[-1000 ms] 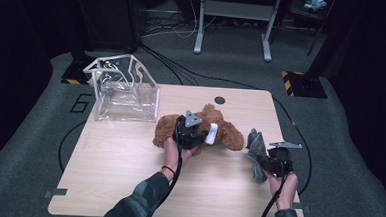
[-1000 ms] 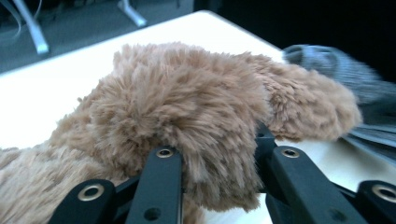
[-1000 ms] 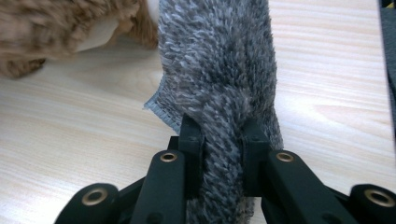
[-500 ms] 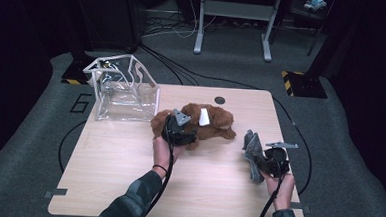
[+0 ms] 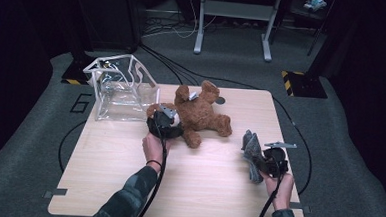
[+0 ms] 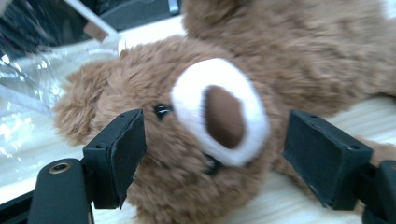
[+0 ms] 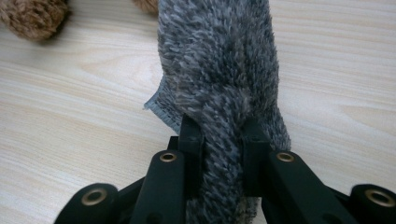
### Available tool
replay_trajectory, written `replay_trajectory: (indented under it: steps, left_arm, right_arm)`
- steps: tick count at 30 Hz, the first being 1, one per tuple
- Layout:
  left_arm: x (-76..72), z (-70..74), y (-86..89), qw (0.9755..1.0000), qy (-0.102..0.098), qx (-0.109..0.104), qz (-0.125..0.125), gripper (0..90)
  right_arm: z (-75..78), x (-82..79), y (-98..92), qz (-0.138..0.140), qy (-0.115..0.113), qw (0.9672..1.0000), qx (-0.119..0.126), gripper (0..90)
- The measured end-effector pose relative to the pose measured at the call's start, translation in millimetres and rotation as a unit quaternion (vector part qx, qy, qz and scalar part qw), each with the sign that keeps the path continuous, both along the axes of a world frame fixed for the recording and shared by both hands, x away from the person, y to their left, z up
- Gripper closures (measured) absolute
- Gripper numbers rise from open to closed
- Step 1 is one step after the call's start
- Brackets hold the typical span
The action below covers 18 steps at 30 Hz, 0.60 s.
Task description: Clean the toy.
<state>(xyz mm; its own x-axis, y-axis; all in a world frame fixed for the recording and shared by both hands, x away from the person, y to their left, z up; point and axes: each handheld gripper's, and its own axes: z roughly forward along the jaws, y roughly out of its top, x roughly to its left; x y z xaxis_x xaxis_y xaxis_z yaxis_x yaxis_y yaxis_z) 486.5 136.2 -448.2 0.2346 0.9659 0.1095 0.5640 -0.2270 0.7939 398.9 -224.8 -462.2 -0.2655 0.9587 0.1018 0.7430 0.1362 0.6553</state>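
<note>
a soft, light teddy bear lay on the table beside a clear box, the left gripper's jaws having just been opening around its squashy head, while the right gripper pinched a limp grey cloth.

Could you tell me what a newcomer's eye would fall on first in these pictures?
Probably the brown teddy bear lying at the middle of the wooden table, its face between the open jaws of the left gripper. Next, the grey fluffy cloth pinched in the right gripper near the table's right edge, and the clear box at the back left.

overhead faces forward-down; gripper cameras close, tabletop shared.
</note>
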Motion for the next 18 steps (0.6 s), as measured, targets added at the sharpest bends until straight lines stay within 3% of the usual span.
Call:
replay_trajectory:
  steps: [6,9,10,12,18]
  left_arm:
    - [14.6,-5.0,3.0,0.9999,0.007,-0.004,0.007,22.1]
    - [17.9,-8.6,4.6,0.9999,0.012,-0.008,0.004,32.0]
    - [18.7,-10.6,6.4,0.9998,0.017,-0.012,-0.004,39.8]
    - [18.8,-11.7,8.0,0.9996,0.018,-0.012,-0.015,46.3]
    - [14.7,-11.7,11.8,0.9982,0.011,-0.035,-0.047,53.3]
  right_arm:
    - [-1.0,0.4,-2.4,0.002,0.0,1.0,0.001,75.4]
    - [-1.9,-0.1,-1.2,-0.005,0.007,0.9999,0.005,75.4]
    - [-2.8,0.2,-1.3,0.0,0.005,1.0,0.005,75.4]
    - [-3.2,0.7,-1.6,0.006,0.004,1.0,0.004,75.4]
    - [-0.3,0.8,-1.0,0.007,0.001,1.0,0.003,75.4]
